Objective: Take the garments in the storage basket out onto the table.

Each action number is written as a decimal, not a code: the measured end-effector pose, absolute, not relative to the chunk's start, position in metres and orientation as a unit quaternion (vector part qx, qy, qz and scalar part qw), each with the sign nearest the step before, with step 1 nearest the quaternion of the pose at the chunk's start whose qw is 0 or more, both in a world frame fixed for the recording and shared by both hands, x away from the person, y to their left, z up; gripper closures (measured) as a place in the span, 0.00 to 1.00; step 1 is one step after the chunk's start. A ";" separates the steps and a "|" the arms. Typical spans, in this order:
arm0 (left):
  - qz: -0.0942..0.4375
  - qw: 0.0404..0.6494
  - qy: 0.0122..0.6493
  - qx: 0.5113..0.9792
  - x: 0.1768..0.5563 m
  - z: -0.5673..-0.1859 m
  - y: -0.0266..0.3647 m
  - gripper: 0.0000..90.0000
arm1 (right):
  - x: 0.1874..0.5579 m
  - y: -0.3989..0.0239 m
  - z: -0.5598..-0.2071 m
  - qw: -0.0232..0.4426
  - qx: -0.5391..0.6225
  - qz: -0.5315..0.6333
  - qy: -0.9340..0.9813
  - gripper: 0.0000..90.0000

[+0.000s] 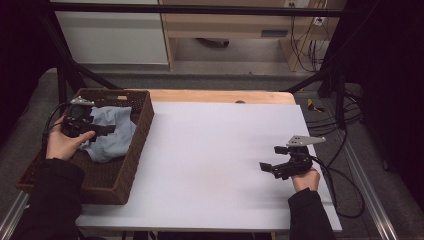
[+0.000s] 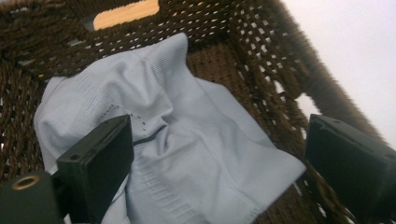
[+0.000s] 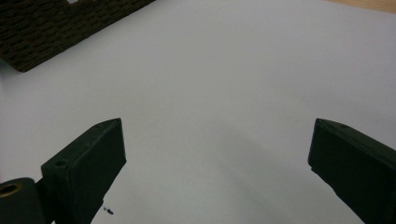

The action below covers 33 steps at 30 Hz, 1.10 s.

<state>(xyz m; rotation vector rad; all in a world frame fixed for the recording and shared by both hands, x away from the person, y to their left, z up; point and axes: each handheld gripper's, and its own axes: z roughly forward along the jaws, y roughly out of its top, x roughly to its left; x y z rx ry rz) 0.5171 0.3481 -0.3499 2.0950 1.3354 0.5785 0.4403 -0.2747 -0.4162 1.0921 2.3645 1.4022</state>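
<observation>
Left gripper [image 2: 215,154], jaws apart, is hovering over the cloth [image 2: 177,140] in the basket [image 2: 261,60], risking snagging the weave when closing.

High view looks down; both gripper views sit close, sharing the basket [image 1: 134,145].

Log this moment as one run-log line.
left tongs: open, over light blue cloth in wicker basket | right tongs: open, holding nothing, above white table sheet | cloth: crumpled, not gripped
</observation>
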 end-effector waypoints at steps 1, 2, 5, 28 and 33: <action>0.220 0.289 0.503 0.784 0.518 -0.352 0.349 0.11 | 0.440 -0.275 -0.416 0.091 0.368 0.473 0.796 0.05; 0.221 0.288 0.505 0.783 0.520 -0.355 0.350 0.12 | 0.440 -0.275 -0.416 0.092 0.368 0.472 0.796 0.05; 0.228 0.283 0.512 0.779 0.523 -0.363 0.355 0.14 | 0.440 -0.275 -0.416 0.090 0.368 0.471 0.797 0.05; 0.187 0.233 0.567 0.768 0.543 -0.415 0.374 0.33 | 0.441 -0.274 -0.418 0.088 0.370 0.468 0.797 0.05; 0.180 0.241 0.570 0.765 0.542 -0.419 0.374 0.38 | 0.441 -0.275 -0.418 0.088 0.370 0.469 0.797 0.05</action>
